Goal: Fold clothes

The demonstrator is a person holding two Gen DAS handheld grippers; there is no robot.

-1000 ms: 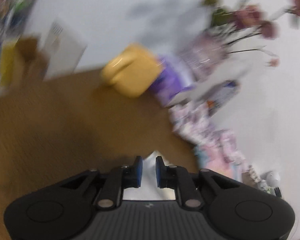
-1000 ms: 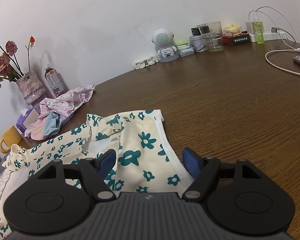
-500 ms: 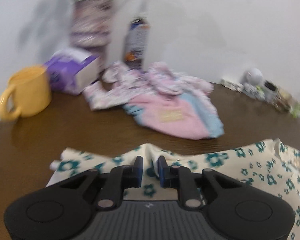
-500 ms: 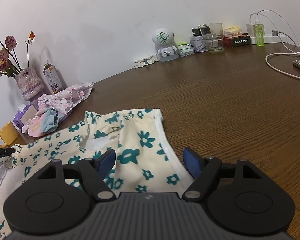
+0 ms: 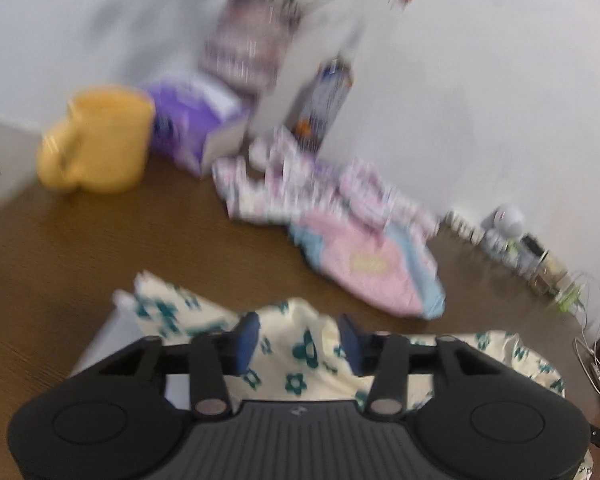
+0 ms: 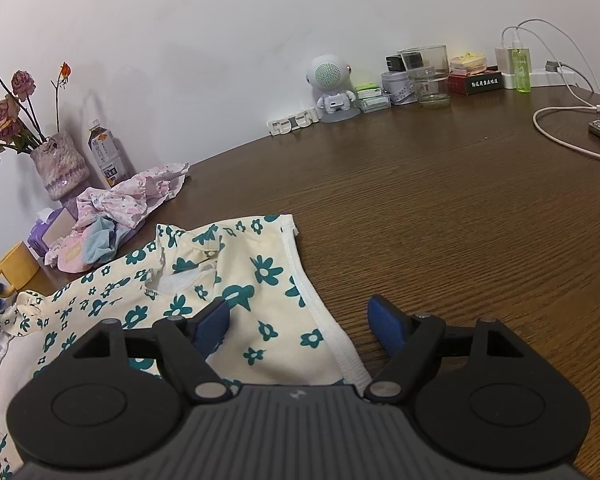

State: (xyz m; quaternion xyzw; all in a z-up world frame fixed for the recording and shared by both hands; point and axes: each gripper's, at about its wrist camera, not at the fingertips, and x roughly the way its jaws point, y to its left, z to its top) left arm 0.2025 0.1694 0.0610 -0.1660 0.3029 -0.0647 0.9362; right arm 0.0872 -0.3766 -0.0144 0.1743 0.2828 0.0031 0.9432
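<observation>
Cream floral garment [image 6: 236, 292] lies rumpled on the brown desk [image 6: 440, 216], toward its left edge.
Both the left hand-held gripper [image 5: 298, 340] and the right hand-held gripper [image 6: 300, 320] hover over it, fingers spread, gripping nothing.

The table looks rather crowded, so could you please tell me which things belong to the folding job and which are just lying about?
For the job:
- floral garment
- pink clothes pile
- left gripper, open
- right gripper, open

Lying about:
- yellow mug
- vase
- drink bottle
- robot speaker
- glass
- white cable
</observation>
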